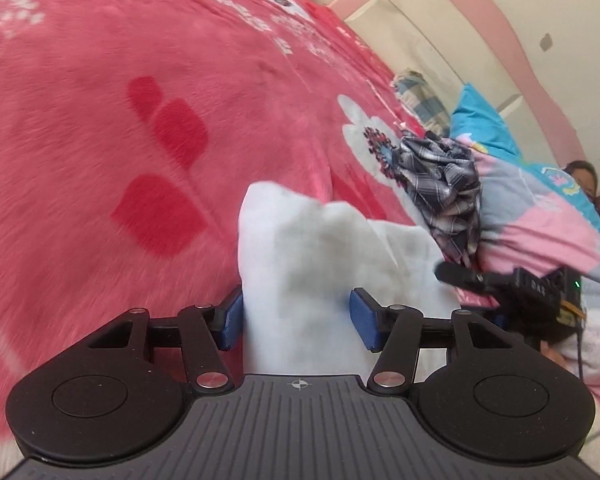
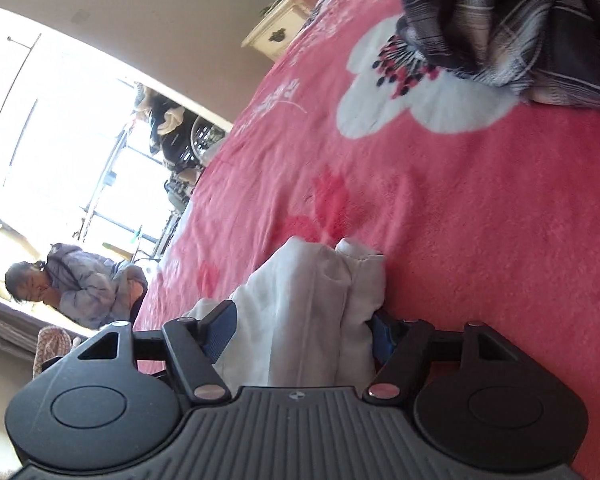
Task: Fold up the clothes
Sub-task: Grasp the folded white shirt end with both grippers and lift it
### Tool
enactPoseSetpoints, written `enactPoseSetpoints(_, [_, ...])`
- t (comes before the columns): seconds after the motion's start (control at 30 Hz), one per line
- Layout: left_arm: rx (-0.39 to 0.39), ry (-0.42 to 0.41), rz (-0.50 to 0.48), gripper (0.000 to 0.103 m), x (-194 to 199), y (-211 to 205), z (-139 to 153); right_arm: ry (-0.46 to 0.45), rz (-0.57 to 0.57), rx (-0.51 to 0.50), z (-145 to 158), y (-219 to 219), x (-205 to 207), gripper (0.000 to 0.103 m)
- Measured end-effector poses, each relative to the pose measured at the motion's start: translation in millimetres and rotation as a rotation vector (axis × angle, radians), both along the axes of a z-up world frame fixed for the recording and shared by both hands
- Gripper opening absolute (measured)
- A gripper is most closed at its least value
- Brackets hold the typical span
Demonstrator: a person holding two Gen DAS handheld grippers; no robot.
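Note:
A white garment (image 1: 320, 248) stands bunched up off the pink floral blanket (image 1: 100, 120). In the left wrist view my left gripper (image 1: 298, 320) has both blue pads against a thick fold of it. The right wrist view shows another bunched part of the white garment (image 2: 312, 300) filling the gap of my right gripper (image 2: 300, 332), whose pads press its sides. The right gripper (image 1: 460, 276) also appears at the right edge of the left view, close beside the cloth. A crumpled dark plaid garment (image 1: 444, 184) (image 2: 520, 20) lies farther up the bed.
A blue and pink cartoon quilt (image 1: 532, 208) is heaped at the right of the bed, by the pink headboard (image 1: 480, 0). A cream nightstand (image 2: 276, 28) stands past the far edge. A person (image 2: 80, 280) sits beside the bed near a bright window.

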State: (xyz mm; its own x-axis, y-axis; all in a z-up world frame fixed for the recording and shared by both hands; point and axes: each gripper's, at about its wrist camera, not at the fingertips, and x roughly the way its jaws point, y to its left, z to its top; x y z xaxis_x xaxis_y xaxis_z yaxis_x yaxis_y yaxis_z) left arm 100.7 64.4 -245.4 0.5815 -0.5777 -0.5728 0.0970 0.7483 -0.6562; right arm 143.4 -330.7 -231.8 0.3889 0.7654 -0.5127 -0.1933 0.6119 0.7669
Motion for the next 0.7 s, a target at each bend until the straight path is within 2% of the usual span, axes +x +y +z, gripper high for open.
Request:
enactPoseSetpoints(0.03, [-0.013, -0.008, -0.003, 0.054, -0.5, 0.4, -1.9, 0.004, 0.019, 0.008, -0.1, -0.5, -2.3, 0.062])
enactPoseSetpoints(0.1, [-0.029, -0.019, -0.003, 0.050, -3.4, 3.1, -4.6, 0.059, 0.064, 0.045, -4.7, -0.1, -8.1, 0.035])
enactPoseSetpoints(0.2, [-0.065, 0.000, 0.027, 0.040, -6.1, 8.1, -6.7, 0.047, 0.089, 0.001, -2.7, 10.5, -14.5, 0.018])
enactPoseSetpoints(0.27, [-0.043, -0.013, 0.031, 0.030, -5.8, 3.8, -3.2, 0.012, 0.071, -0.013, 8.2, 14.3, -18.2, 0.013])
enactPoseSetpoints(0.33, [-0.011, -0.036, 0.030, 0.015, -6.4, -1.8, 3.1, -0.037, 0.057, -0.028, 23.0, 17.9, -25.0, 0.011])
enactPoseSetpoints(0.5, [0.044, -0.162, 0.056, 0.010, -34.7, -7.6, 49.4, -0.198, 0.038, -0.040, 80.8, 22.5, -62.7, 0.010])
enactPoseSetpoints(0.7, [0.074, -0.346, 0.068, 0.010, -101.9, -15.2, 127.4, -0.385, -0.003, -0.020, 161.7, 23.9, -138.2, 0.010])
